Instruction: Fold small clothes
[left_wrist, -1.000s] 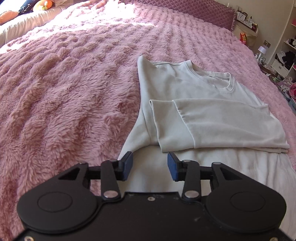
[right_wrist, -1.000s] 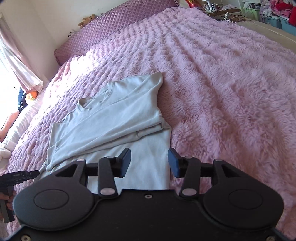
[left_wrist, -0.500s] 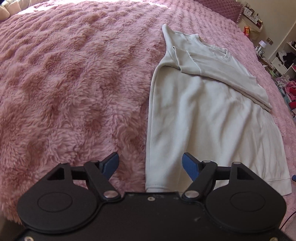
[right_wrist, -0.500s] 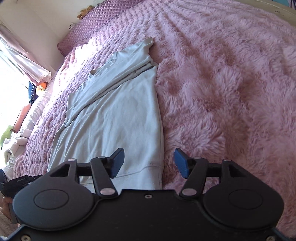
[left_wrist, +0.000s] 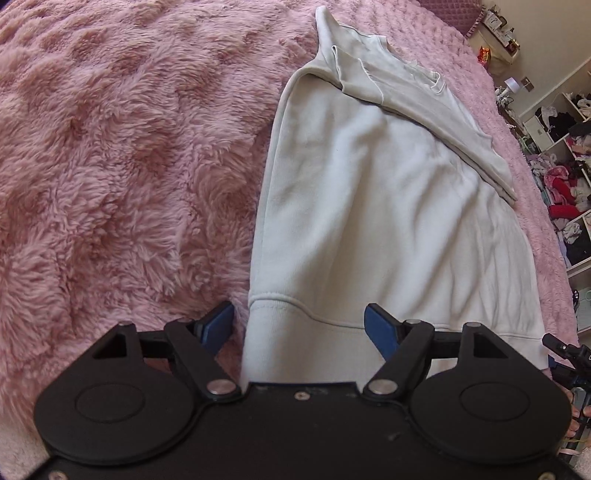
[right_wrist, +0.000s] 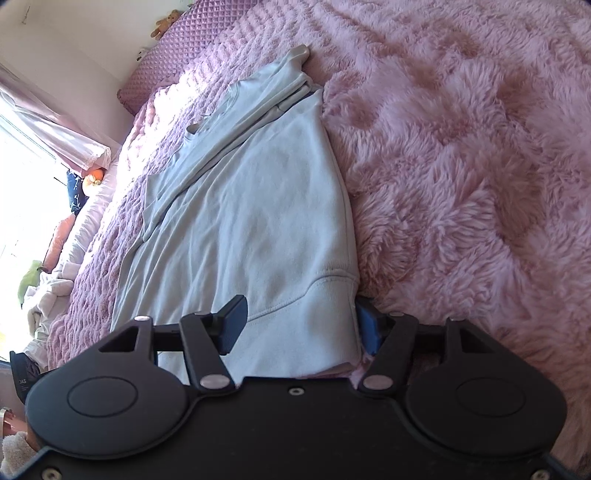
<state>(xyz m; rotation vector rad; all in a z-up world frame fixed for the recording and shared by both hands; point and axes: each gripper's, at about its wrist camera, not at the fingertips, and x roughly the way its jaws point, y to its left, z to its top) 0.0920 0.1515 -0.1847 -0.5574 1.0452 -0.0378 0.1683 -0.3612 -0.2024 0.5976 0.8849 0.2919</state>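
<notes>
A pale grey-white sweatshirt (left_wrist: 376, 206) lies flat on a fluffy pink bedspread (left_wrist: 122, 166), collar at the far end, both sleeves folded across the chest. My left gripper (left_wrist: 299, 326) is open, its blue pads straddling the hem's left corner, which lies between them. In the right wrist view the sweatshirt (right_wrist: 255, 206) runs away from me. My right gripper (right_wrist: 301, 323) is open, its pads either side of the hem's right corner. The right gripper's tip shows at the left view's right edge (left_wrist: 565, 350).
The pink bedspread (right_wrist: 461, 166) stretches wide on both sides of the garment. A quilted purple headboard (right_wrist: 184, 48) stands at the far end. Shelves crammed with clothes (left_wrist: 565, 177) stand beside the bed. Pillows and soft toys (right_wrist: 55, 258) lie near a bright window.
Both grippers have pulled back from the folded sleeves down to the hem and opened wider. The hem corners now lie between the open pads.
</notes>
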